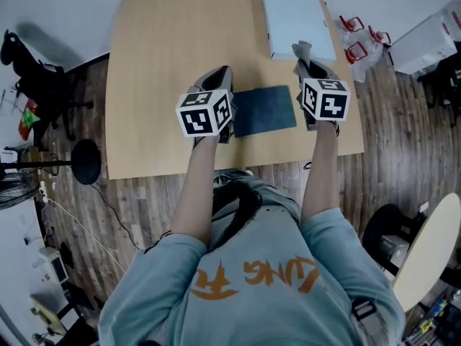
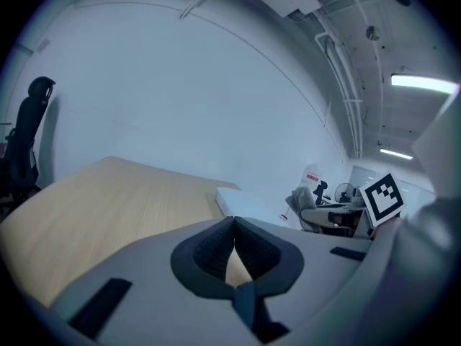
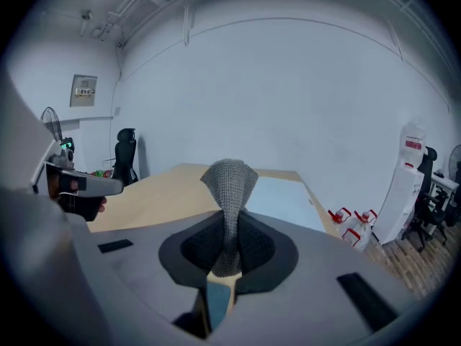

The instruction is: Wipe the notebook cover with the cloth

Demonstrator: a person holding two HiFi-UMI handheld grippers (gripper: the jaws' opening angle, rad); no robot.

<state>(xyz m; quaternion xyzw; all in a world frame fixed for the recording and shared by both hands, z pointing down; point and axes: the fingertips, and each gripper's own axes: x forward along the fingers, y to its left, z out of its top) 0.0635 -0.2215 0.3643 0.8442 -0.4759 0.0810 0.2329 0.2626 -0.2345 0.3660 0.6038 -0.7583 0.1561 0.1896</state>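
Seen from the head view, a dark blue notebook point(image 1: 263, 110) lies flat near the front edge of the wooden desk point(image 1: 166, 63), between the two hand-held grippers. The left hand-held gripper point(image 1: 225, 74) sits just beside the notebook's left edge. In its own view its jaws point(image 2: 234, 225) are pressed together with nothing caught between them. The dark strip showing below them is probably the notebook, though the view is too close to be sure.

The right hand-held gripper point(image 1: 307, 65) is just beside the notebook's right edge, clamped on a grey knitted cloth point(image 1: 301, 49). In the right gripper view the cloth point(image 3: 230, 179) stands up out of the closed jaws point(image 3: 229, 222) in a narrow fold that flares at the top.

A white pad point(image 1: 297, 21) lies farther back on the desk, apart from the notebook, and the cloth's upper end overlaps its near edge in the head view. The same pad point(image 2: 245, 204) shows beyond the left jaws and the pad point(image 3: 281, 197) again behind the cloth.

Off the desk, a black office chair point(image 1: 21, 63) stands at the left, and white bottles with red handles point(image 1: 356, 38) sit on the wooden floor at the right
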